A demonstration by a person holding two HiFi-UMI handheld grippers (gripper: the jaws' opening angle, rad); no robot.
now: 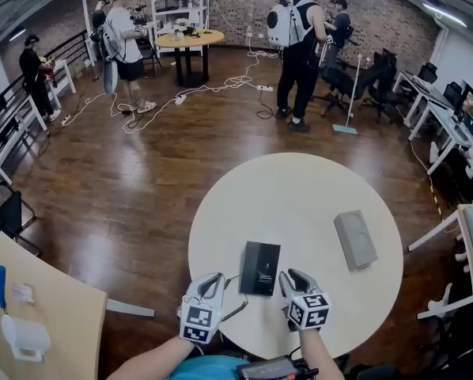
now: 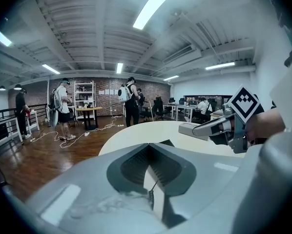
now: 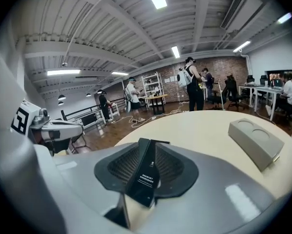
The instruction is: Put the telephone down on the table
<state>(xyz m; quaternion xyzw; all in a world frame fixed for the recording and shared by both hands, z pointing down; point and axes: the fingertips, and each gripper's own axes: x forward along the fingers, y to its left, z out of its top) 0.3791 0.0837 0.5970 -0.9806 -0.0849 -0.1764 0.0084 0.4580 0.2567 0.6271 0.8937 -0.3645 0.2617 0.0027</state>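
**Item:** telephone (image 1: 260,267), a black flat slab with small white print on its face.

**Location:** lower centre of the head view, on the round table (image 1: 300,180). Between the two grippers and well apart from the grey box (image 1: 355,238) at centre right.

**Right gripper** (image 1: 293,277): at the slab's right edge. In the right gripper view, jaws partly spread, with the slab's near end in the gap. Pads not seen pressing on it.

**Left gripper** (image 1: 213,282): lower left of the slab, apart from it. Tips pressed together, nothing pinched. Thin coiled cord (image 2: 150,195) visible lower down, in the gap behind the tips.

**Step in hand (judged):** release, at or just past set-down. Slab apparently resting on the tabletop.

**Next move (judged):**
- Spread the right jaws wide enough to clear the slab's edge.
- Draw back toward the bottom of the frame, without dragging the slab or snagging the cord.
- Check for flat rest, clear of the table rim.
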